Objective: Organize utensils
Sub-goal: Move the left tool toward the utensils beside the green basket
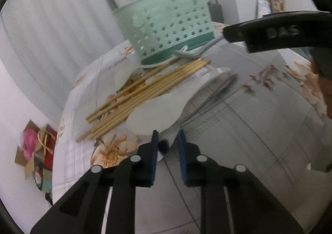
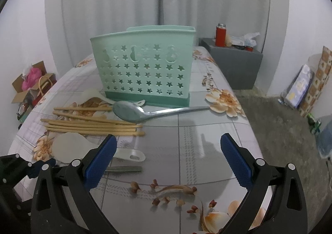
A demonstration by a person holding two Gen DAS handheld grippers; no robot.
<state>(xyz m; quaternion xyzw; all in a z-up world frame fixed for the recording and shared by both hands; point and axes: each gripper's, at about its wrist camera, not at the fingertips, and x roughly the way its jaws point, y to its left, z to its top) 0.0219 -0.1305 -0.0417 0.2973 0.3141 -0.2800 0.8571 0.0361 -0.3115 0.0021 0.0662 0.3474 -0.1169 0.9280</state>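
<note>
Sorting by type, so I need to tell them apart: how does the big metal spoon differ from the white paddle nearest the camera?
The metal spoon is shiny grey with a long thin handle; the near white paddle is matte white plastic with a short, broad handle. The spoon lies beside the green holder, the paddle nearer the table edge. Both lie flat.

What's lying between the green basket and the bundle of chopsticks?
A metal spoon lies between the green basket and the chopsticks, with a white rice paddle partly beside it. The right wrist view shows this.
</note>
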